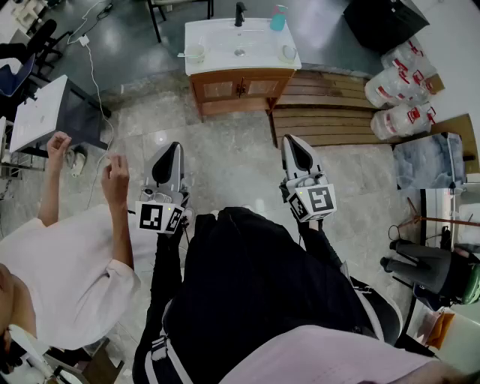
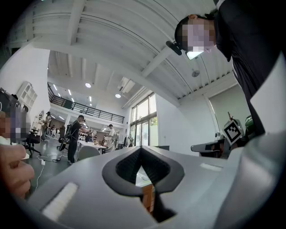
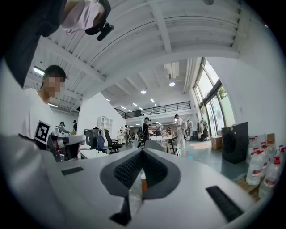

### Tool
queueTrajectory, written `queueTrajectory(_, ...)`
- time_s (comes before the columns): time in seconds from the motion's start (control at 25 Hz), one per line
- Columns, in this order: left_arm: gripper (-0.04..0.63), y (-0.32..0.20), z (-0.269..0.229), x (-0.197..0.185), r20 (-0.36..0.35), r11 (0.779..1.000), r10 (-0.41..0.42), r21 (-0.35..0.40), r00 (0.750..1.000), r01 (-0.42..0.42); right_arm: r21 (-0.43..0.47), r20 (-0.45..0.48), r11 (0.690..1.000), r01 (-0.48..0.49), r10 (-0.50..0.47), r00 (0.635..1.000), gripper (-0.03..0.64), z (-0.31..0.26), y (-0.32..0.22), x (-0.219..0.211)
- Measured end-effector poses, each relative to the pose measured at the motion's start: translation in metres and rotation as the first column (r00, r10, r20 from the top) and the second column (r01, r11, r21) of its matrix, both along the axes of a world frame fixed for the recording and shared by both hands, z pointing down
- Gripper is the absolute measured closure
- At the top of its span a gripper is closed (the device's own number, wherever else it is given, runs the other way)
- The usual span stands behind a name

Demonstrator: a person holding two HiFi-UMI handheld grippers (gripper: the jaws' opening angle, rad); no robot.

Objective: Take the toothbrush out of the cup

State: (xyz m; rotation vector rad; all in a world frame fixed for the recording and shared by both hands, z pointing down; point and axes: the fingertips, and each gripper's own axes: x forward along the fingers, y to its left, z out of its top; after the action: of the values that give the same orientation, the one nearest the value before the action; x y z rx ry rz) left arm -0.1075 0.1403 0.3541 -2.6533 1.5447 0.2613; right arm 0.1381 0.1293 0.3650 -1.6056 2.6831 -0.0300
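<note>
A wooden vanity with a white basin top (image 1: 225,56) stands some way ahead of me on the floor. On its left end sits a pale cup (image 1: 194,52); a thin pale thing pokes out at the cup's left side, too small to tell as a toothbrush. Another small cup (image 1: 288,52) and a teal bottle (image 1: 278,16) stand at the right end. My left gripper (image 1: 174,145) and right gripper (image 1: 289,138) are held level in front of me, well short of the vanity. Both are shut with nothing between their jaws (image 2: 141,147) (image 3: 143,150).
A person in a white shirt (image 1: 67,255) stands close at my left with hands raised. Wooden boards (image 1: 330,105) and large water bottles (image 1: 401,82) lie right of the vanity. A white table (image 1: 37,112) is at the left, dark equipment (image 1: 427,266) at the right.
</note>
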Motion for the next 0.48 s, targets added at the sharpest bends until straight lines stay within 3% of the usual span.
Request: queueTrajectory(0.48, 0.588, 0.0019, -0.0001, 0.0011, -0.001, 1.0, 0.0, 0.002, 1.0, 0.0, 0.004, 0.037, 1.0, 0.008, -0.009, 0.999, 0.617, 0.0007, 0.0022, 0.0022)
